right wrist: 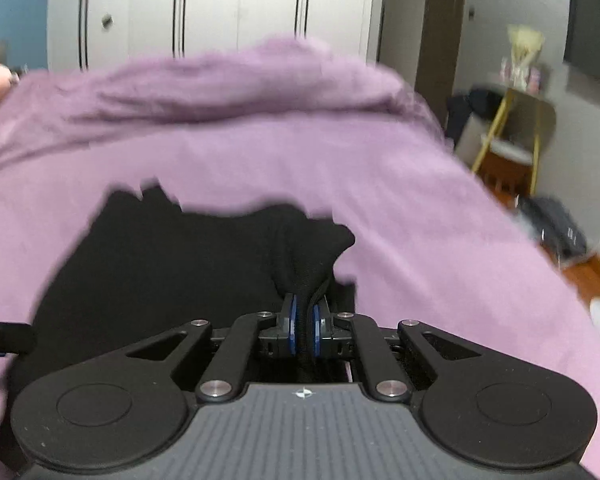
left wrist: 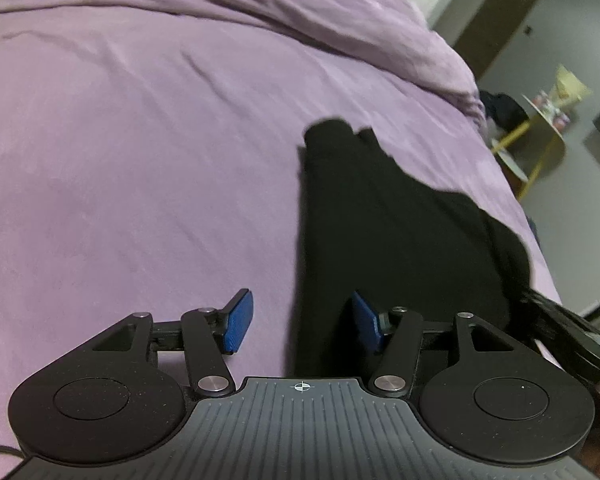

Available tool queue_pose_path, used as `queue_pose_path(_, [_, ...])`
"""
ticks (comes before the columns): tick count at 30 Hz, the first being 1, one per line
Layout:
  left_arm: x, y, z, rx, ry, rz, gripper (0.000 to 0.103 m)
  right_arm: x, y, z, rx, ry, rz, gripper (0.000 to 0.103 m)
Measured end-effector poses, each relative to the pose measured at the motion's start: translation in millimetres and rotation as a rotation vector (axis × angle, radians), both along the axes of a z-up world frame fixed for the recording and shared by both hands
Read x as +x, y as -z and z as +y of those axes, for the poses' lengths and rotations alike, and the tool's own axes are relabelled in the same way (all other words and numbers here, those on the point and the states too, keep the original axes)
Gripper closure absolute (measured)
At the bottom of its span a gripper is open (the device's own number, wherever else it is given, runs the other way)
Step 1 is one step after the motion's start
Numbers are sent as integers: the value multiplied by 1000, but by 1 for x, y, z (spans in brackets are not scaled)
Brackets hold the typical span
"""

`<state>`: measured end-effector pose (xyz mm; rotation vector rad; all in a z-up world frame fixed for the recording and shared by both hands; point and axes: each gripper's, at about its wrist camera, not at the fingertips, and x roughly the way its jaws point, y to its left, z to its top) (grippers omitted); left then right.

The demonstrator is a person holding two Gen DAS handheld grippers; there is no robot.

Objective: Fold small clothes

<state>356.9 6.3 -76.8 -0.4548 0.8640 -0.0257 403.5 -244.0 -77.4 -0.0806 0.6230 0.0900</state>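
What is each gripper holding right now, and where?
Right gripper pinches a bunched edge of the black garment. Left gripper is open, holding nothing.

A black garment (left wrist: 384, 216) lies spread on the purple bed (left wrist: 140, 160), long and partly folded, its ragged far edge toward twelve o'clock. At its six o'clock end a bunched fold (right wrist: 304, 264) rises off the bed, pinched together and lifted.
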Motion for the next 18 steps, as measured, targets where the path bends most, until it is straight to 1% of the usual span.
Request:
queue_pose_path(2, [-8, 3, -2, -10, 4, 11, 43, 1, 5, -11, 50, 4, 20, 92])
queue_pose_path(3, [-12, 3, -2, -14, 8, 10, 43, -2, 1, -19, 109, 10, 22, 90])
queue_pose_path(5, [-23, 0, -1, -8, 16, 1, 42, -14, -6, -40, 239, 30, 44, 82])
queue_pose_path(6, [-27, -1, 0, -8, 22, -2, 42, -21, -6, -50, 305, 37, 60, 76])
queue_pose_path(7, [-32, -2, 0, -7, 31, -2, 42, -36, -5, -64, 377, 47, 76, 74])
queue_pose_path(9, [-44, -3, -3, -4, 58, -9, 42, -56, 2, -84, 500, 61, 102, 73])
queue_pose_path(11, [-56, -2, -8, -1, 86, -8, 42, -77, 10, -97, 583, 64, 124, 72])
queue_pose_path(13, [-65, 2, -14, -8, 112, -9, 42, -86, 17, -100, 627, 48, 143, 71])
queue_pose_path(14, [-66, 5, -18, -1, 120, 4, 42, -90, 19, -99, 640, 38, 148, 71])
queue_pose_path(16, [-66, 9, -25, 19, 113, 24, 42, -89, 20, -92, 626, 30, 153, 71])
queue_pose_path(17, [-66, 9, -28, 33, 112, 20, 42, -87, 19, -89, 617, 27, 157, 72])
queue_pose_path(18, [-65, 8, -32, 47, 119, 16, 42, -84, 18, -87, 609, 33, 162, 80])
